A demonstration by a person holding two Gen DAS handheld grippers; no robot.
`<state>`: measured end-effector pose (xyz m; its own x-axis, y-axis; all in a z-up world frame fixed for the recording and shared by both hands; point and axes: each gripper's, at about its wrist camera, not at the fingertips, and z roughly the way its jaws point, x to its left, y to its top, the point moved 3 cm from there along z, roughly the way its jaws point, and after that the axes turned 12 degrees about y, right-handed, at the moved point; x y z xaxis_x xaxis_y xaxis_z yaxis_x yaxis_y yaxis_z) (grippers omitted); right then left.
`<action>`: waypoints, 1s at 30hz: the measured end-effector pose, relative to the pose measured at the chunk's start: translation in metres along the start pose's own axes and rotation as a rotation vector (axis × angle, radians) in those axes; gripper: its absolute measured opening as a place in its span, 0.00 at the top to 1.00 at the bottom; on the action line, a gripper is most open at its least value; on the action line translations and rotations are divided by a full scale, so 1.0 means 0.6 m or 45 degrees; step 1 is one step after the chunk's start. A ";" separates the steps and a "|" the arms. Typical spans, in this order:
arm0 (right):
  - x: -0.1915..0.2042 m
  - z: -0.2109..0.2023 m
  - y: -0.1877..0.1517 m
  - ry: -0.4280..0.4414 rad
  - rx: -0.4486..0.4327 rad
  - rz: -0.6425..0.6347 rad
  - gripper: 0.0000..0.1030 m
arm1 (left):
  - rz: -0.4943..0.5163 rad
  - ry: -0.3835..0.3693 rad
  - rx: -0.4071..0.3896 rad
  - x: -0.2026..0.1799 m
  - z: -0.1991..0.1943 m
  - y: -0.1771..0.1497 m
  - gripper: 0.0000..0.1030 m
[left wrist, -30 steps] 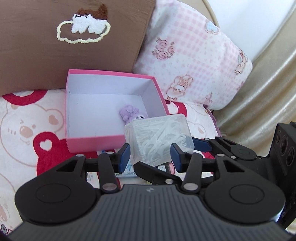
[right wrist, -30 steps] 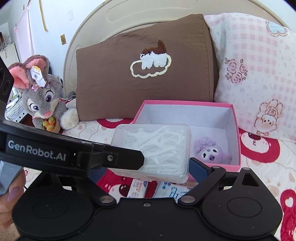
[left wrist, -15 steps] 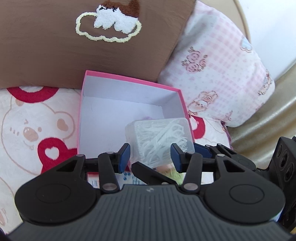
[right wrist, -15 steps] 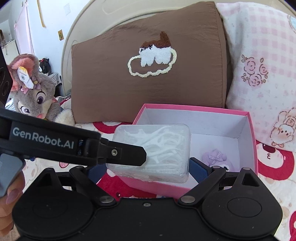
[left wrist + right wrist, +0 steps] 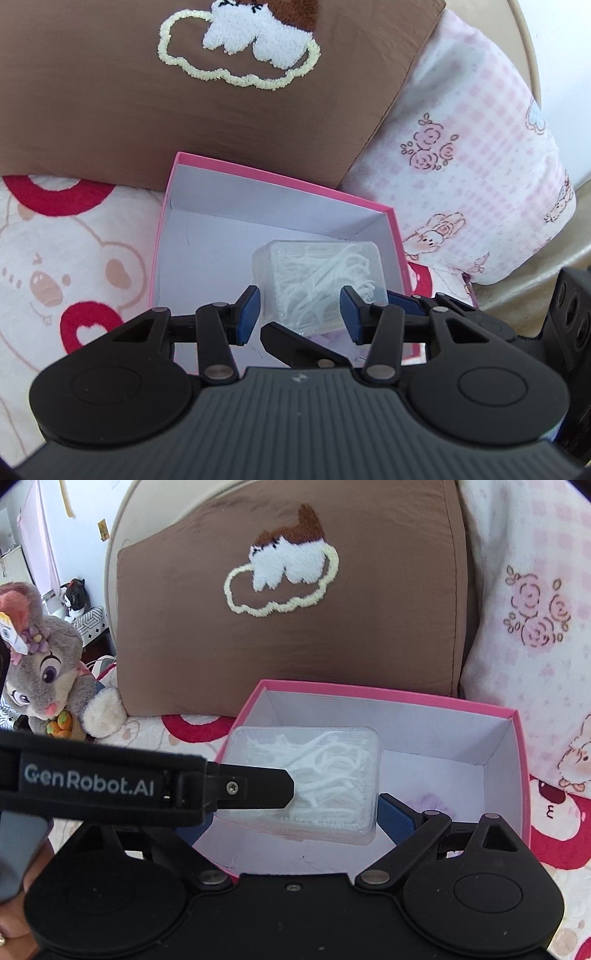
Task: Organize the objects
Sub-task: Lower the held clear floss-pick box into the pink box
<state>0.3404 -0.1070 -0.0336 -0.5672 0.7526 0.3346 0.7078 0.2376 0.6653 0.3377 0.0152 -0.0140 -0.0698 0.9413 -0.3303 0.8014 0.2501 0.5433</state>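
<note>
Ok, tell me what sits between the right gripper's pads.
The clear box of floss picks sits between the right gripper pads, over the pink box; the right wrist view shows it.

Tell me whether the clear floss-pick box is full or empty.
Full: white picks crowd the clear floss-pick box from wall to wall, seen through its lid, above the pink box.

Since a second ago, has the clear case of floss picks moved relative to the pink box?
Yes. The clear case of floss picks, gripped by the right gripper, has come forward from the near edge of the pink box to above its interior.
</note>
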 end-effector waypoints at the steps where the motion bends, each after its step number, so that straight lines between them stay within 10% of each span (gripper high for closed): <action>1: -0.005 0.005 -0.002 -0.004 0.007 0.003 0.06 | -0.002 -0.007 0.003 0.002 0.009 -0.002 0.56; 30: -0.111 0.155 -0.034 0.003 0.338 0.076 0.06 | 0.050 -0.013 0.107 0.026 0.183 -0.023 0.59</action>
<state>0.4030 -0.1050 -0.1318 -0.5218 0.7686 0.3701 0.8255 0.3455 0.4462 0.3909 0.0016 -0.1111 -0.0314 0.9475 -0.3181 0.8506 0.1925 0.4894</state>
